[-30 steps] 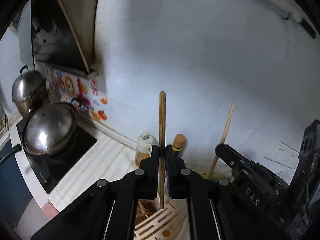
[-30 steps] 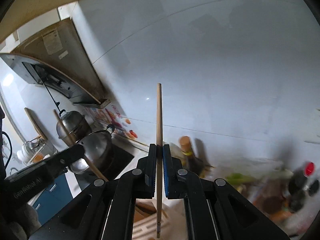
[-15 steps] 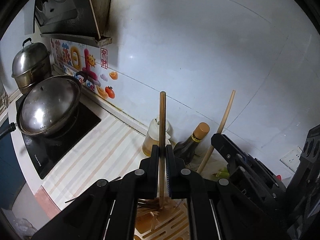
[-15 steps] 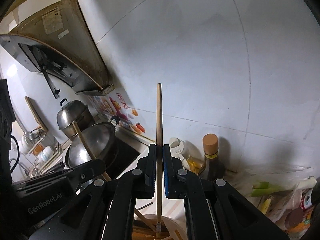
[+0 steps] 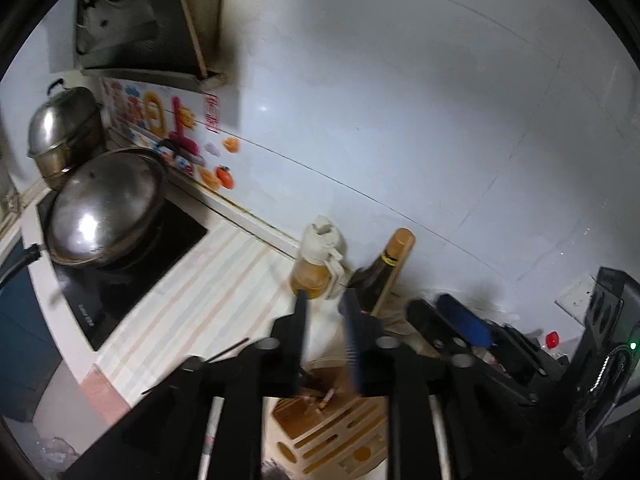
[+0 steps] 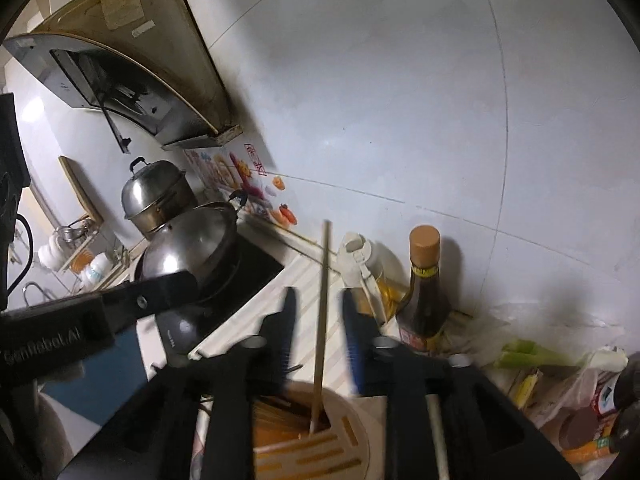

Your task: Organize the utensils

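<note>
Both tongs have sunk and are opening; my right tongs (image 6: 318,320) stand clear around a chopstick (image 6: 322,312) dropping into the slotted holder (image 6: 352,440); left tongs (image 5: 326,320) empty; next, withdraw upward for more utensils.

I'm in a home kitchen: hood (image 6: 132,80) over a hob (image 5: 132,264), steel pots (image 6: 158,196), tiled wall (image 5: 400,120), oil bottle (image 6: 424,284)
</note>
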Available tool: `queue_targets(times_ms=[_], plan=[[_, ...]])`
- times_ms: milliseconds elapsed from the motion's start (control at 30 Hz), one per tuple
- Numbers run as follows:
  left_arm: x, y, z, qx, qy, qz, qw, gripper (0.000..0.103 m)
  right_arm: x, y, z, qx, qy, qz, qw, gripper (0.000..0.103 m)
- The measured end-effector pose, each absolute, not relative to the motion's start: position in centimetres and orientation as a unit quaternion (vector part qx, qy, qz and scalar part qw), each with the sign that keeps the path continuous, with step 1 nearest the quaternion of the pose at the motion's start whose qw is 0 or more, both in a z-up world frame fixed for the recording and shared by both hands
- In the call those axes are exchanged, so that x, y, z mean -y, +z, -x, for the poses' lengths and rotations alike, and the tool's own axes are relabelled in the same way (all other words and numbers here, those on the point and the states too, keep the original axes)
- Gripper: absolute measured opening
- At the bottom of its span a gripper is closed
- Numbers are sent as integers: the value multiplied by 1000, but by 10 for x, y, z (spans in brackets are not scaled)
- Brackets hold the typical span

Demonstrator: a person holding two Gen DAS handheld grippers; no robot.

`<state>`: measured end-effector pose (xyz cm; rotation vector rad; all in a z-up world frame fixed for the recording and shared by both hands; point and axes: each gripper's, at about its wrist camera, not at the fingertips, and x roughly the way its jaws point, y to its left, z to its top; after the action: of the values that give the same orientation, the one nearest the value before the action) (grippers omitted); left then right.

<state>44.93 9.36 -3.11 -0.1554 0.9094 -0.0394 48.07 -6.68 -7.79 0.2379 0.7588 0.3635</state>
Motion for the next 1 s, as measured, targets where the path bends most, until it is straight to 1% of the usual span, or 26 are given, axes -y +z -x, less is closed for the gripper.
queue_targets(times_ms=[33,67,167,200,233,267,300,367,400,500,667,800,1000], plan=[[-97,-28,-445,-435,-8,75,897,61,69,-77,-477,-369,172,-114,906,41],[-100,-25,-439,-428,0,75,901,76,72,-76,-474,-371,170,-116,905,45],[-108,-18,-421,-412,31,64,908,79,78,-77,-460,-386,162,-109,902,56],[-110,-18,-416,-411,38,62,909,85,79,-79,-455,-391,155,-101,902,62],[-112,-19,-409,-409,47,58,910,93,80,-80,-451,-394,151,-95,901,66],[-114,-21,-400,-404,54,55,912,99,80,-82,-446,-398,147,-89,901,77],[-115,-24,-393,-401,59,51,913,100,80,-86,-438,-406,140,-78,900,87],[-116,-32,-377,-396,77,41,914,103,79,-92,-427,-413,128,-60,900,98],[-116,-36,-368,-394,90,32,914,103,79,-95,-421,-416,122,-50,900,100],[-115,-48,-350,-389,110,22,914,103,78,-101,-405,-421,106,-29,900,102],[-108,-61,-320,-398,115,19,910,103,76,-99,-373,-412,98,-11,906,102],[-103,-55,-289,-389,112,18,914,103,82,-87,-334,-398,88,-13,913,102],[-99,-27,-221,-359,96,14,928,103,89,-52,-260,-366,59,-11,928,102]])
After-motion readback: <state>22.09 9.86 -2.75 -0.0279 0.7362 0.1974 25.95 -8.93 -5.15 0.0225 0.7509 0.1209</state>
